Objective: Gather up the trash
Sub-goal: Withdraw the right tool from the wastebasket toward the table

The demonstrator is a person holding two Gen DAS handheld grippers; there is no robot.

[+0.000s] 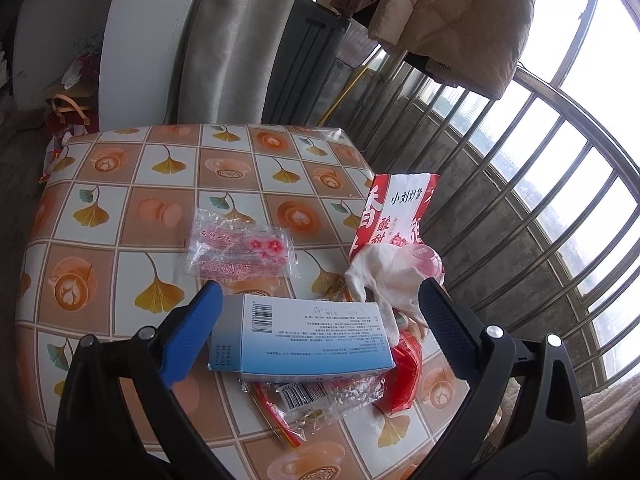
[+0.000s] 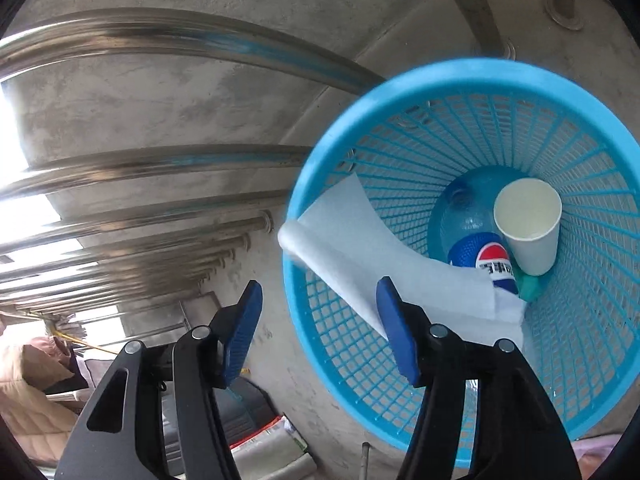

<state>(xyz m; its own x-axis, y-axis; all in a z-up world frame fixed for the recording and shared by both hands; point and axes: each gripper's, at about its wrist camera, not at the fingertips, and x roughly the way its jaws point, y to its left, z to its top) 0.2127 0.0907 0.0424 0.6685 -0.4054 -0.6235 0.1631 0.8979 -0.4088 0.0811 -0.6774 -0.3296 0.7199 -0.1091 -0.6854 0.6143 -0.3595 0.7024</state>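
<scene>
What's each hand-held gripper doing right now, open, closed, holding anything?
Left hand-held gripper: open, astride the blue box, not gripping it.
Right hand-held gripper: open, holding nothing, beside the blue basket.

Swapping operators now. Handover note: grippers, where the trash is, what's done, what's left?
Left gripper: open, empty, hovering over the blue box on the table.
Right gripper: open, empty, at the basket.
Done: white sheet draped over the basket's rim, bottle and cup inside.
Left on the table: box, clear wrappers, red snack bag, tissue, red scrap.
</scene>
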